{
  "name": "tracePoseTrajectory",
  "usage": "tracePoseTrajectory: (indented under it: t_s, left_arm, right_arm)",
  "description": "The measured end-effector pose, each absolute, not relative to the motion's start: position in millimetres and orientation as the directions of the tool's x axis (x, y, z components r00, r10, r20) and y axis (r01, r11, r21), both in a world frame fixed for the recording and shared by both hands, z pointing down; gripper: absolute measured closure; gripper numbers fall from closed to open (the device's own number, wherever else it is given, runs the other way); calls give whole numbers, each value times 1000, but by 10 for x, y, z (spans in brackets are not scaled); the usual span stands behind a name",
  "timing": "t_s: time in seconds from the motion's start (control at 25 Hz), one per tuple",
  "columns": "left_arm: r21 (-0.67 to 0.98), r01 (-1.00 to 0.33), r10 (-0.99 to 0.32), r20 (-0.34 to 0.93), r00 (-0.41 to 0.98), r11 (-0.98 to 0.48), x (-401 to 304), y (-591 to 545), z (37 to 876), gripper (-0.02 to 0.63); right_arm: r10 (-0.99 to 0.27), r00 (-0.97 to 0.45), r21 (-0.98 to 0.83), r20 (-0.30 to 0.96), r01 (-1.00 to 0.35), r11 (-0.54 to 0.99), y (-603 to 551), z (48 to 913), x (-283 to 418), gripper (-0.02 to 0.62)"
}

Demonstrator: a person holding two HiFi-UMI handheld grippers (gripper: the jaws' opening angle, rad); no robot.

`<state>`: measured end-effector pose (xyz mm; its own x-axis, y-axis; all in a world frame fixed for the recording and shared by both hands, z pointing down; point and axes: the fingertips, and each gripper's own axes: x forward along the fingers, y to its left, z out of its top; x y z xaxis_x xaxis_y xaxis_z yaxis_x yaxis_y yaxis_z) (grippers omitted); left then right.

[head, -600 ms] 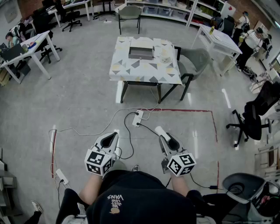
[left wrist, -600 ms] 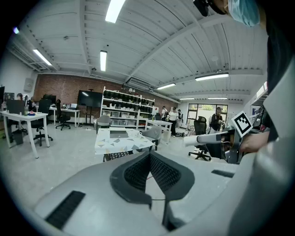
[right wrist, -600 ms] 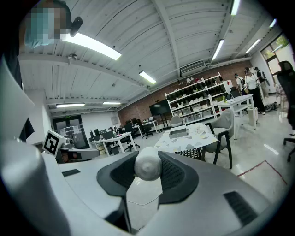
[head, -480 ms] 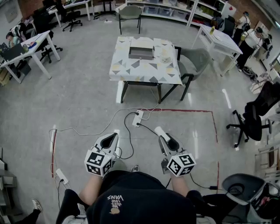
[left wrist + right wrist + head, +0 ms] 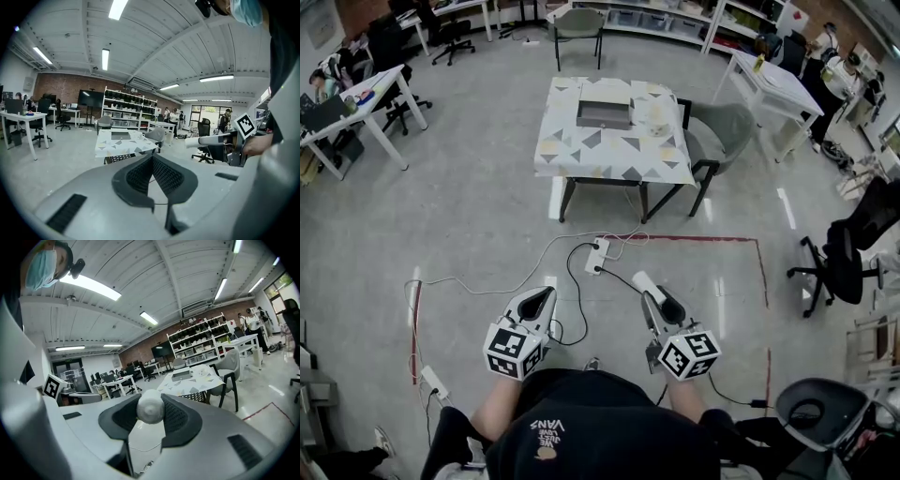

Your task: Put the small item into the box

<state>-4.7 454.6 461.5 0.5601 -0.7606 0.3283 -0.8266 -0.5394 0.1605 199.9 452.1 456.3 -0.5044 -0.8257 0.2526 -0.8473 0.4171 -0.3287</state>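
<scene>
Far ahead, a table with a triangle-patterned cloth (image 5: pixel 609 155) carries a shallow grey box (image 5: pixel 604 114). The box also shows small in the left gripper view (image 5: pixel 120 136) and the right gripper view (image 5: pixel 182 375). My right gripper (image 5: pixel 150 412) is shut on a small white round item (image 5: pixel 150 408), well short of the table. My left gripper (image 5: pixel 151 158) is shut with nothing between its pads. In the head view both hang low over the floor in front of my body, the left gripper (image 5: pixel 540 300) and the right gripper (image 5: pixel 659 295).
A white power strip (image 5: pixel 596 253) and cables lie on the floor between me and the table. Red tape (image 5: pixel 761 272) marks the floor on the right. A grey chair (image 5: pixel 717 136) stands beside the table, a black office chair (image 5: pixel 839 258) at the right. A white object (image 5: pixel 654 117) sits next to the box.
</scene>
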Motion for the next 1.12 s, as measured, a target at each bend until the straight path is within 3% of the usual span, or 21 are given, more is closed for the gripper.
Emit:
tracePoseTrajectory:
  t_s: [1.12]
  left_arm:
    - [165,-687,-622,316,717,-708,-1557,2211,4555,600]
  right_arm:
    - [-932,-274,-340,236,-922,185,2570,4374,627,469]
